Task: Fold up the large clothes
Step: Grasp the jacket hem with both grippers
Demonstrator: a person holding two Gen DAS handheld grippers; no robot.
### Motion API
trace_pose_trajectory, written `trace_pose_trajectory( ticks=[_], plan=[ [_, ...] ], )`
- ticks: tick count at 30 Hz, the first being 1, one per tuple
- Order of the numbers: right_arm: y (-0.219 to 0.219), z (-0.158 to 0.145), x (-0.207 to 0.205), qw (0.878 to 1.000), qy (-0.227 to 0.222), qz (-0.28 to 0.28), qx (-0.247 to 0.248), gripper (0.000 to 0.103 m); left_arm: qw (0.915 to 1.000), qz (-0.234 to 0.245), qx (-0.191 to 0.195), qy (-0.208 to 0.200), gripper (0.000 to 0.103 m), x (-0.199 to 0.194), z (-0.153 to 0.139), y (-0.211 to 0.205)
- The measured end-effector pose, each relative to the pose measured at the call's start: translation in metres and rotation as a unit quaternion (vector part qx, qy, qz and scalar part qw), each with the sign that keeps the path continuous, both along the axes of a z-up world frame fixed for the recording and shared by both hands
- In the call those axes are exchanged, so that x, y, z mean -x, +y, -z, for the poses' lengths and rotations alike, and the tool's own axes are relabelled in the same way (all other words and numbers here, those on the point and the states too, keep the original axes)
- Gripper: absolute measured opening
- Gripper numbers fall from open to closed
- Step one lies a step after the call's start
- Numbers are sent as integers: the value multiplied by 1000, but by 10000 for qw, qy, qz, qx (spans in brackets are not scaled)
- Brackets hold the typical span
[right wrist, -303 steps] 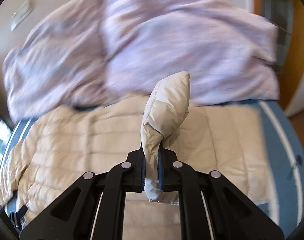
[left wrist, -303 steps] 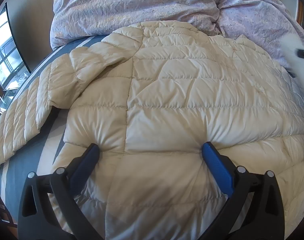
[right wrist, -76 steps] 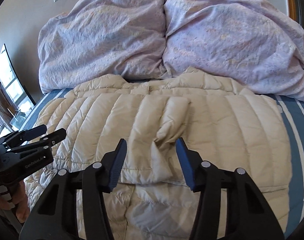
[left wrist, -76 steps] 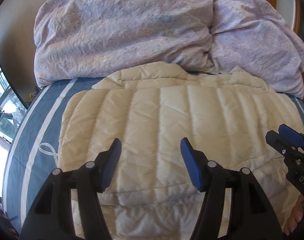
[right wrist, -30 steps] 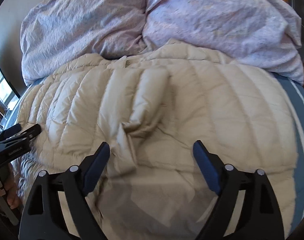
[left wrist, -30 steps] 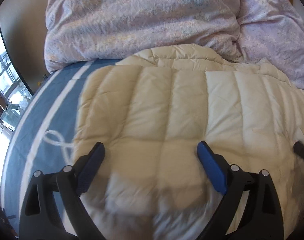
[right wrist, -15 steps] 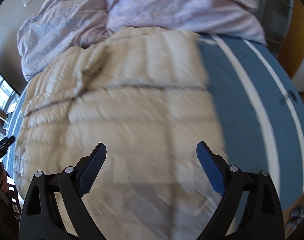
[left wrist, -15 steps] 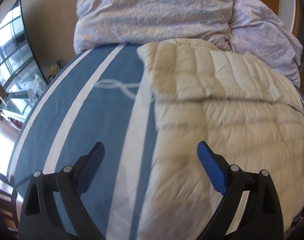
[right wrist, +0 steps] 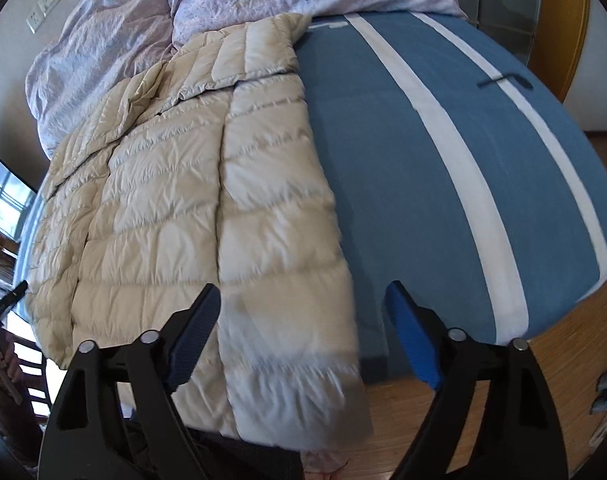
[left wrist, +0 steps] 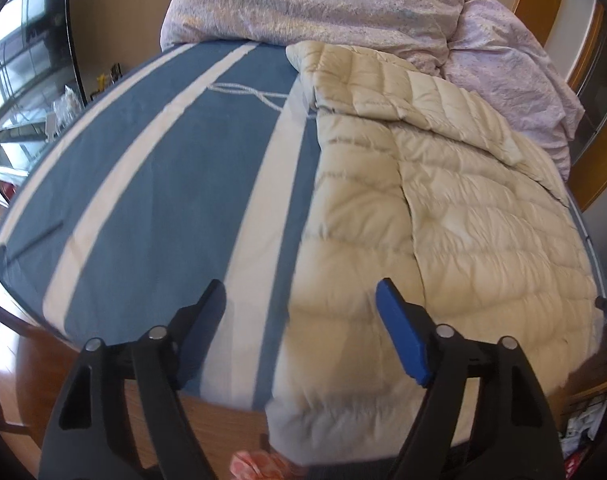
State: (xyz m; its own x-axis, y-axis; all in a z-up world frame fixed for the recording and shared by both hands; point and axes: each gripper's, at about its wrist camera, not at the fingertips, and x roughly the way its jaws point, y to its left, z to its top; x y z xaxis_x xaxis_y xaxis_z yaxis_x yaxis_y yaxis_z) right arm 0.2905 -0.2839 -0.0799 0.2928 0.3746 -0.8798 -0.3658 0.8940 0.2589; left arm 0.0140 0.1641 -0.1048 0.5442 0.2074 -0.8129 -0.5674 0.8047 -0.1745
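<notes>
A cream quilted jacket (left wrist: 443, 216) lay flat on the blue-and-white striped bed (left wrist: 151, 184), its hem overhanging the near edge. The left gripper (left wrist: 301, 320) and right gripper (right wrist: 303, 320) hovered at that hem, jaws spread wide, grasping nothing. Lilac pillows (right wrist: 115, 40) lay beyond.

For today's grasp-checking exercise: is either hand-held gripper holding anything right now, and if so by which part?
Nothing is held. The left hand-held gripper and right hand-held gripper are both open, each above a near corner of the cream quilted down jacket without gripping it.
</notes>
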Motion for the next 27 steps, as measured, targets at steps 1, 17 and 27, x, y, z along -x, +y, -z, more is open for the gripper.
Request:
trace_pose_trajectory(
  ticks=[1,17,27],
  plan=[
    [-5,1,1,10000,41,27,-66,80,10000,15,70,-26,72,3,1,-2],
    [-24,12,17,9894,698,-208,-1258,40,9995,229,212,-99,45,23,7,-35],
    [-24,17,16,9878,734,-242,-1349,13,9995,306,102,51,10,16,5,-43]
  ],
)
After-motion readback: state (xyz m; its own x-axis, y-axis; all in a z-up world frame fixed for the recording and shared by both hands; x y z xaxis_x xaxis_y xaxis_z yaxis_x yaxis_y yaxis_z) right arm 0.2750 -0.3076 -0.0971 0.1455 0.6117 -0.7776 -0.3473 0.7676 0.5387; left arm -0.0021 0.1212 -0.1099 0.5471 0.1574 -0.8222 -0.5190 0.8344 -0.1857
